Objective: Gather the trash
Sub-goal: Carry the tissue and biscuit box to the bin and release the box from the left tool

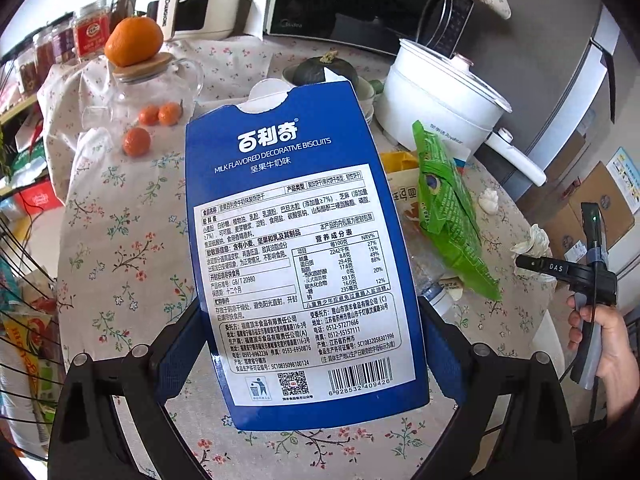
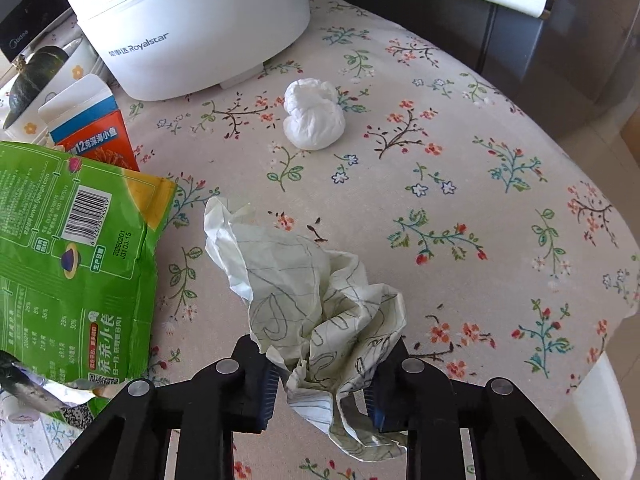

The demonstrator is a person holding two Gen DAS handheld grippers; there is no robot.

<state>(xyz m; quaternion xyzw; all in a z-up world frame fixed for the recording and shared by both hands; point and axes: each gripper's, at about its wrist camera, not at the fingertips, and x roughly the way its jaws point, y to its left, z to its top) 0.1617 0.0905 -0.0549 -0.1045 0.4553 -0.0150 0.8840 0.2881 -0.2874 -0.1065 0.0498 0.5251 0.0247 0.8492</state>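
While the left gripper (image 1: 308, 344) clamps the blue biscuit box (image 1: 304, 248) above the counter (image 1: 120, 240), the right gripper (image 2: 320, 384) pinches crumpled paper (image 2: 312, 304) by loose folds; those folds could slip free, dropping it beside the green wrapper (image 2: 72, 256).

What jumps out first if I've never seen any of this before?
A big blue biscuit box fills the left wrist view, clamped between the left gripper fingers above the floral table. In the right wrist view, the right gripper pinches a scribbled crumpled paper, with a white tissue ball lying beyond it near a white pot.
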